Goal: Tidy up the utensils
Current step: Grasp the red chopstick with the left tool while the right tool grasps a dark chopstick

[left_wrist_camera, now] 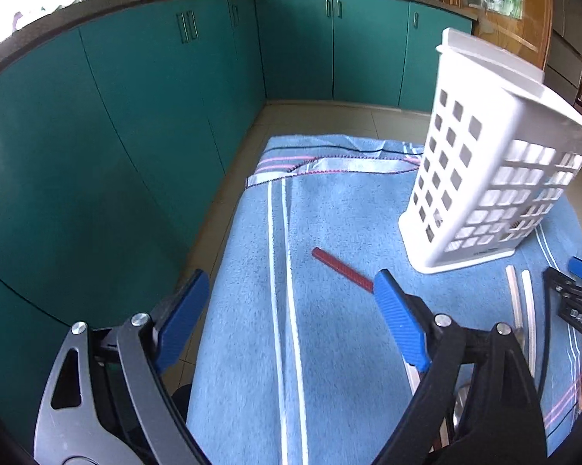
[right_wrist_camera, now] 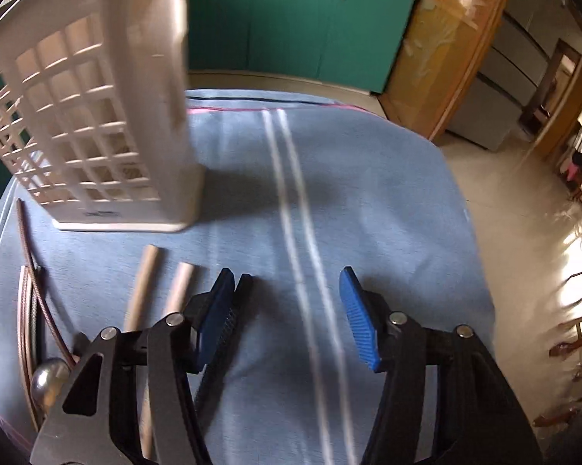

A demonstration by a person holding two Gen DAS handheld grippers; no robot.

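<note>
**Both claws spread, utensils lying beside the white caddy**

Left wrist view: the left gripper (left_wrist_camera: 291, 302) hangs above the blue towel (left_wrist_camera: 329, 348) with its jaws spread wide and nothing between them. One red-handled utensil (left_wrist_camera: 343, 270) lies flat in front of the white slotted caddy (left_wrist_camera: 480, 178), its long axis running diagonally, its free end pointing away and to the left. Two pale handles (left_wrist_camera: 523, 310) lie side by side just below the caddy's base, pointing toward it. The right gripper (left_wrist_camera: 573, 294) shows at the edge.

Right wrist view: the right gripper (right_wrist_camera: 291, 310) is also spread apart, holding nothing. The caddy (right_wrist_camera: 97, 135) stands upright on the towel (right_wrist_camera: 368, 213). Two wooden handles (right_wrist_camera: 163, 290) lie parallel below it, ends pointing at it. Left of them lie thin copper-toned rods (right_wrist_camera: 27, 290) and one shiny round metal piece (right_wrist_camera: 48, 381).
</note>
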